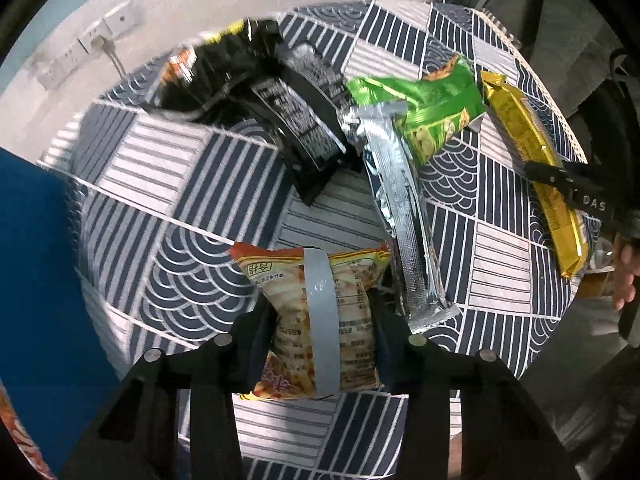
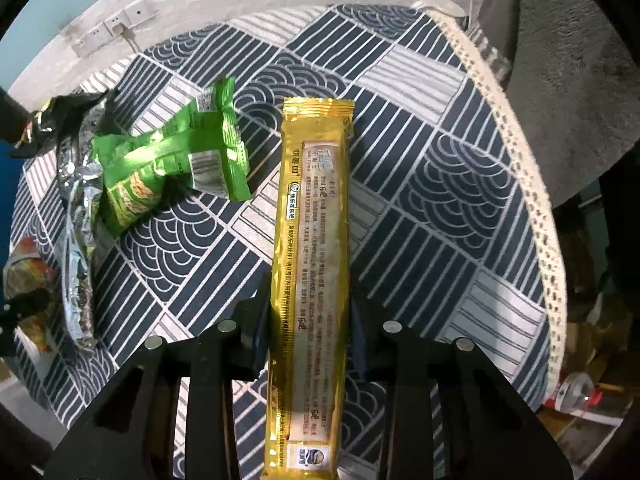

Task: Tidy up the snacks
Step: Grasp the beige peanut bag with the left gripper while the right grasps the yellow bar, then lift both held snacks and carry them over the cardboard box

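Item one: our left gripper (image 1: 322,322) pinches the orange snack bag (image 1: 320,320), at six o'clock on the patterned tablecloth (image 1: 160,184). Item two: our right gripper (image 2: 310,320) clamps the long gold packet (image 2: 312,240). At ten o'clock lie a green bag (image 2: 176,160) and, seemingly, a silver wrapper (image 2: 76,220).

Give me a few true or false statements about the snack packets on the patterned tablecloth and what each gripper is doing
1. The right gripper is shut on the gold packet. True.
2. The left gripper is closed on a green packet. False: an orange packet sits between its fingers.
3. The green packet lies on the tablecloth. True.
4. The tablecloth is plain red. False: navy and white patterned.
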`<state>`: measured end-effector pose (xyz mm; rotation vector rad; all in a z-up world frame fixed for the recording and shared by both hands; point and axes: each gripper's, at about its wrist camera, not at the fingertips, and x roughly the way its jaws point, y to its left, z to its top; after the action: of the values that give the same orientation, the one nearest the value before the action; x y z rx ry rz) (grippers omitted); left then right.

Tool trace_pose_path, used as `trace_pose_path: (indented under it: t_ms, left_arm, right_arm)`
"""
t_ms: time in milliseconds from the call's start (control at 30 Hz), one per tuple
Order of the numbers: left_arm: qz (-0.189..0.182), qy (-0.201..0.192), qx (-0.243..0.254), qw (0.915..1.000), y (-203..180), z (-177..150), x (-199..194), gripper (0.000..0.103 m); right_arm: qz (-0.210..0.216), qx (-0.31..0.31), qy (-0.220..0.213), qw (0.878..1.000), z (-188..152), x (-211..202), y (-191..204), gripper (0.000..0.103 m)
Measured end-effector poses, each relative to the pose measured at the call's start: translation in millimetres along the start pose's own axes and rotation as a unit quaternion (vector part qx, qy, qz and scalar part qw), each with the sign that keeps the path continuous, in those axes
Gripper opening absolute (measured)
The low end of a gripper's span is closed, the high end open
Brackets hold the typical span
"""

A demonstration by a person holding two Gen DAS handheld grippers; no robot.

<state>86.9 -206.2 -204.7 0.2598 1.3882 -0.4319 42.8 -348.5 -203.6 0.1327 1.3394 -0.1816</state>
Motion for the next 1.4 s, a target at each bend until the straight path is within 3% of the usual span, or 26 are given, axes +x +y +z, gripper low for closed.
trace_pose_path:
  t_ms: [433,967,1400]
  left_arm:
    - [0.042,-0.057,0.023,0.9972,22,-4,-50,0.044]
    - [0.079,-0.121,0.032,0.9890,53,-35,-125,0.044]
    - [0.084,-0.155,0.010,0.9843,92,-60,-162,0.044]
  right_arm:
    - [0.011,-0.032,-0.039,0.999,-1,-57,11,0.031]
    - [0.050,-0.097,-0.086,0.990,6,-118,75,0.031]
    - [0.098,-0.136,-0.103,0.980,16,-151,138,0.031]
